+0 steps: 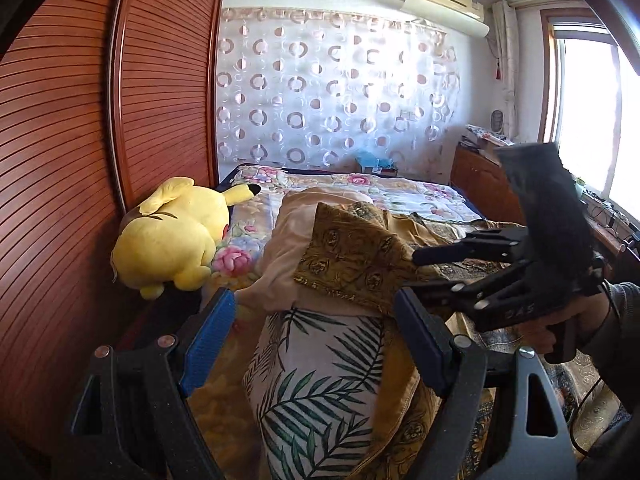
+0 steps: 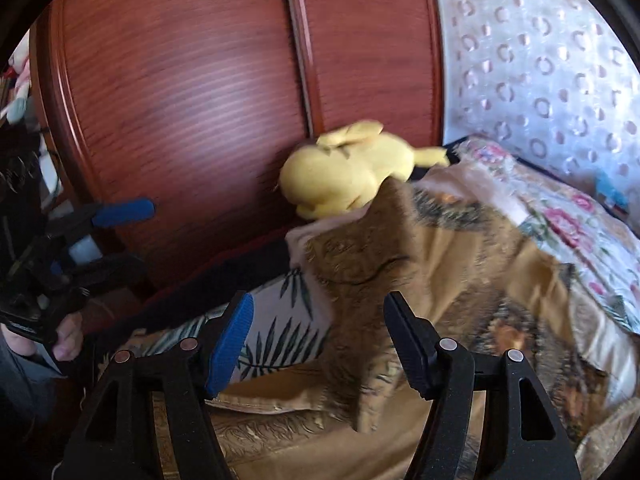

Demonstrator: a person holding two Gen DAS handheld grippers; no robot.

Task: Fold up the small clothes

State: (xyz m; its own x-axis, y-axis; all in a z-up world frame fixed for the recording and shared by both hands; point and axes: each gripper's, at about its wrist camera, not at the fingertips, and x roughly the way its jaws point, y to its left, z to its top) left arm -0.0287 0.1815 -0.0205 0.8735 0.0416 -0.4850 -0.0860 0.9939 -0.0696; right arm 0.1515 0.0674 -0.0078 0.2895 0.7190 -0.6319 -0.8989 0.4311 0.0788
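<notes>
Clothes lie in a loose heap on the bed (image 1: 400,196), toward its near edge beside the wooden wardrobe (image 1: 80,140). I see a leaf-print garment (image 1: 320,392) nearest me, a mustard patterned garment (image 1: 352,256) draped over it, and a pale beige piece (image 1: 284,248) behind, next to a yellow plush toy (image 1: 172,236). None looks folded; I judge the task barely begun, with every piece left to do. My left hand-held gripper (image 1: 316,344) hangs with jaws spread wide over the leaf print, gripping nothing. My right hand-held gripper (image 2: 320,340) is likewise spread wide, with the mustard cloth in front of it; blur keeps me from telling whether the cloth touches its pads.
</notes>
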